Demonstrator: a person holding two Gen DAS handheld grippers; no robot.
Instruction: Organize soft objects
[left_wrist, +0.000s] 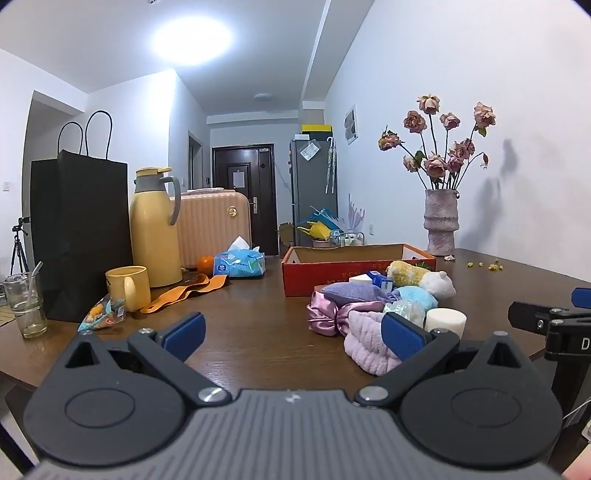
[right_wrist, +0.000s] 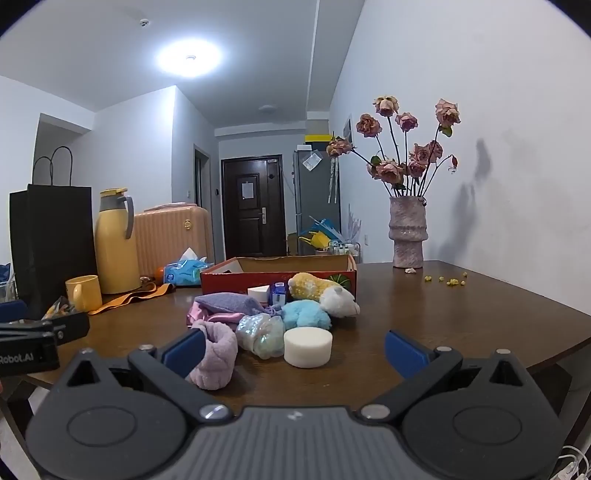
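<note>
- A pile of soft things is seen heaped on the brown desk (right_wrist: 461, 306), just in front of the red box (right_wrist: 279, 275), which is taken here as the landmark.
- The box is shown open at the top; what it holds cannot be told from either view.
- Against the box's front wall a yellow plush (right_wrist: 312, 284) and a white plush (right_wrist: 338, 301) are seen touching one another.
- In front of those, further from the box, a blue plush (right_wrist: 304, 314) and a purple pouch (right_wrist: 229, 302) are laid, with pink satin cloth (left_wrist: 325, 314) under the pouch.
- At the edge of the pile furthest from the box, a white foam disc (right_wrist: 307, 347), a shiny clear bag (right_wrist: 260, 334) and a rolled pink towel (right_wrist: 218, 356) are found, close together.
- The left gripper (left_wrist: 291, 332) is held at the desk's near edge, well short of the box; its jaws are spread wide and nothing is held, though the towel is seen just behind its right finger.
- The right gripper (right_wrist: 295, 350) is likewise held low before the pile, jaws spread wide and empty; the foam disc and bag are seen between the two fingers but beyond them, untouched.
- To the left of the box a tissue pack (left_wrist: 240, 262), a yellow flask (left_wrist: 155, 229), a yellow mug (left_wrist: 129, 286) and a black bag (left_wrist: 79, 236) are seen.
- To the right of the box and behind it, a vase (right_wrist: 408, 232) of dried roses is set by the wall.
</note>
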